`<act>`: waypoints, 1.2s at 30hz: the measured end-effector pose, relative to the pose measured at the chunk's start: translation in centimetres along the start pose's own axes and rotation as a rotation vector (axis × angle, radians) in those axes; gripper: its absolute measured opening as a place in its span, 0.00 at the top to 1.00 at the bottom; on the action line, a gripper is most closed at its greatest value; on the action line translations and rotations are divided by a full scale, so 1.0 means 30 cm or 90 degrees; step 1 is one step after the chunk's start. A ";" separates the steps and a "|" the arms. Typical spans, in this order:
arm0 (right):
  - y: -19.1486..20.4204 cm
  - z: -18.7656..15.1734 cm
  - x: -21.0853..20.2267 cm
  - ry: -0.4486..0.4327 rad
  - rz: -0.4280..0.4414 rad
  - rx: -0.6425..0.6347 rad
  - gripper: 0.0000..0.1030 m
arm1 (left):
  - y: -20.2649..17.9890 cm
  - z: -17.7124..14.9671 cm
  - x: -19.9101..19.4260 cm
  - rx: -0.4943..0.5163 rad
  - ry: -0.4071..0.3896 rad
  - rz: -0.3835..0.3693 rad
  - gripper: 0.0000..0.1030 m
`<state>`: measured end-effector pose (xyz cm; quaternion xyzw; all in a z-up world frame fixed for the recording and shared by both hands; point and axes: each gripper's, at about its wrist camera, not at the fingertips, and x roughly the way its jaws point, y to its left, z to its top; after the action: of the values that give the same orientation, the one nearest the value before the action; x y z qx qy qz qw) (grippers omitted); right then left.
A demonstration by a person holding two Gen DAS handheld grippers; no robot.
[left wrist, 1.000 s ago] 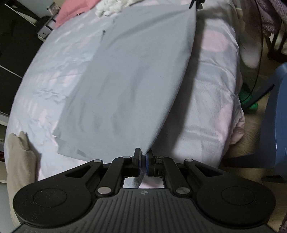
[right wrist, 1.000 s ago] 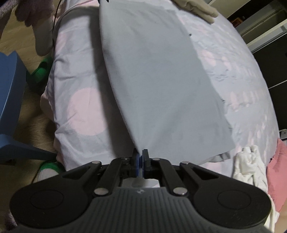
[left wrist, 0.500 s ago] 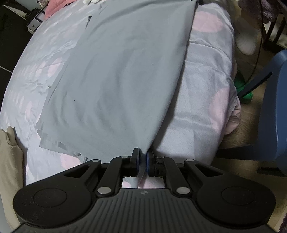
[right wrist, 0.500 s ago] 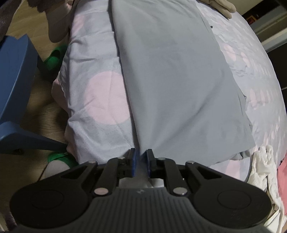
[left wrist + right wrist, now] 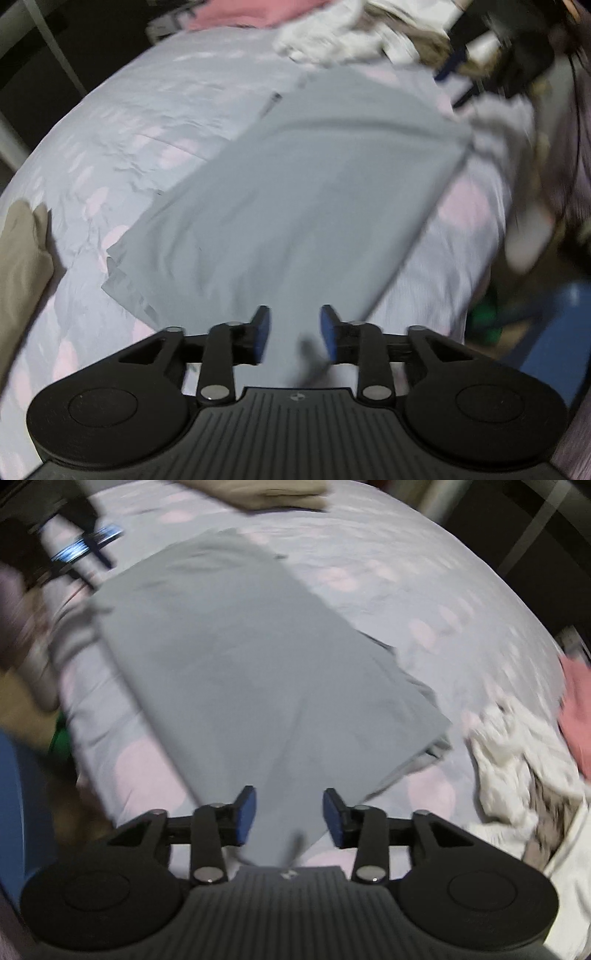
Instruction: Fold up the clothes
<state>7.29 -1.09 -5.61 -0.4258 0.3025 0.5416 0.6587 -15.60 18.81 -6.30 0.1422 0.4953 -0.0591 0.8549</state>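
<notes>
In the left wrist view, the left gripper (image 5: 294,334) fills the bottom of the frame with its blue pads spread apart, nothing pinched between them. A grey cloth (image 5: 295,206) lies flat across the middle of the frame on a bed (image 5: 155,122) covered in pale sheet with pink dots. The cloth's near corner runs down between the spread pads and under the gripper body. Its far edge lies near the upper right, where a crease crosses it. At its left edge, lower layers peek out in steps. A beige garment (image 5: 20,254) sits at the left edge of the frame, apart from the cloth. A white heap (image 5: 332,33) lies at the top, just beyond the cloth, and a pink piece (image 5: 251,13) lies past it at the top edge. A blue chair (image 5: 554,332) shows at lower right, beside the bed. The right gripper (image 5: 458,66) appears blurred at upper right, near the cloth's far corner.

In the right wrist view, the right gripper (image 5: 289,818) is also spread wide, holding nothing. The cloth (image 5: 251,672) stretches from the gap between the pads up toward upper left. Its right edge shows bunched lower layers. The white heap (image 5: 517,749) lies at right, near the cloth's corner, with the pink piece (image 5: 576,709) at the right edge. The beige garment (image 5: 266,493) lies at the top. The left gripper (image 5: 85,542) shows blurred at upper left.
</notes>
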 end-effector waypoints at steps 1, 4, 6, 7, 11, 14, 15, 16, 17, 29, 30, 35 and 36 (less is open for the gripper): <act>-0.011 0.003 0.008 -0.003 -0.009 0.029 0.52 | 0.009 0.011 0.007 -0.007 0.001 0.007 0.62; -0.088 0.014 0.026 -0.018 -0.036 0.146 0.46 | 0.058 0.039 0.028 -0.042 0.003 0.023 0.62; -0.146 0.014 0.044 -0.021 -0.051 0.240 0.35 | 0.101 0.055 0.043 -0.074 0.004 0.031 0.62; -0.173 0.006 0.052 -0.022 -0.046 0.275 0.34 | 0.123 0.063 0.050 -0.090 0.005 0.036 0.62; -0.283 -0.016 0.082 -0.017 -0.046 0.394 0.34 | 0.206 0.096 0.082 -0.153 0.007 0.052 0.58; -0.353 -0.033 0.127 -0.018 -0.032 0.486 0.36 | 0.249 0.117 0.119 -0.186 0.013 0.056 0.58; -0.375 -0.040 0.148 -0.016 -0.025 0.517 0.37 | 0.257 0.121 0.131 -0.190 0.017 0.057 0.58; -0.396 -0.046 0.168 -0.015 -0.017 0.547 0.40 | 0.263 0.124 0.143 -0.192 0.020 0.057 0.58; -0.414 -0.052 0.187 -0.012 -0.011 0.568 0.44 | 0.269 0.127 0.155 -0.194 0.024 0.058 0.58; -0.542 -0.050 0.374 -0.006 0.039 0.666 0.48 | 0.344 0.158 0.291 -0.226 0.070 0.067 0.58; -0.546 -0.044 0.382 -0.009 0.040 0.661 0.49 | 0.349 0.160 0.300 -0.228 0.073 0.067 0.58; -0.550 -0.025 0.396 -0.026 0.043 0.644 0.86 | 0.355 0.168 0.326 -0.225 0.082 0.071 0.57; -0.552 -0.021 0.390 -0.028 0.052 0.649 0.90 | 0.355 0.170 0.325 -0.224 0.082 0.073 0.57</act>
<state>26.12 2.86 -12.09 -0.0271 0.5307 0.3594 0.7671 -3.88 27.82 -10.38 0.0220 0.5427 0.0862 0.8352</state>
